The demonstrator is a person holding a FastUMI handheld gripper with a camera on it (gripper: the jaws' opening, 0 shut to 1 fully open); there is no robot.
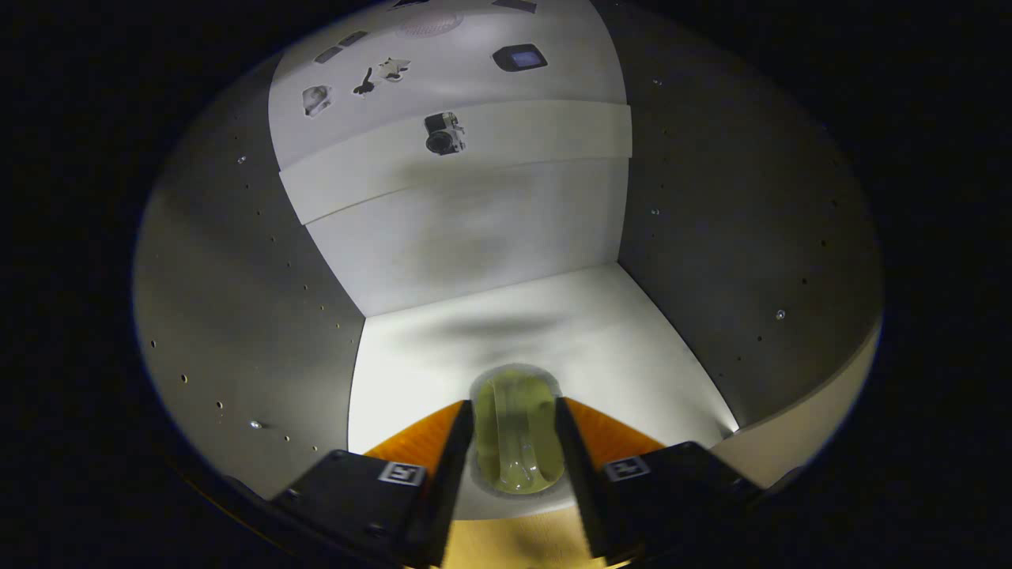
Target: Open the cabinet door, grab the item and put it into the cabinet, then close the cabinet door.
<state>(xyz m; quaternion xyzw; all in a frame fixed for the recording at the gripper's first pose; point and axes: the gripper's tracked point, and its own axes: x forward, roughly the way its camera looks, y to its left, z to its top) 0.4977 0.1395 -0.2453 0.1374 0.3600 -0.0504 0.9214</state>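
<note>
The gripper (pixel 514 431) sits at the lower centre of the frame, level and pointing forward, its jaws drawn in and pressing from both sides on a translucent item (pixel 518 435).

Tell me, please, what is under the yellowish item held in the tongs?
The cabinet's white shelf floor lies under the yellowish item, which the tongs grip. The patch directly beneath is covered.

item (pixel 515 431): translucent yellowish plastic, glossy, pressed between gripper (pixel 515 411) fingers | cabinet floor (pixel 601 332): smooth matt white board | cabinet side walls (pixel 253 300): matt grey, drilled with peg holes
</note>
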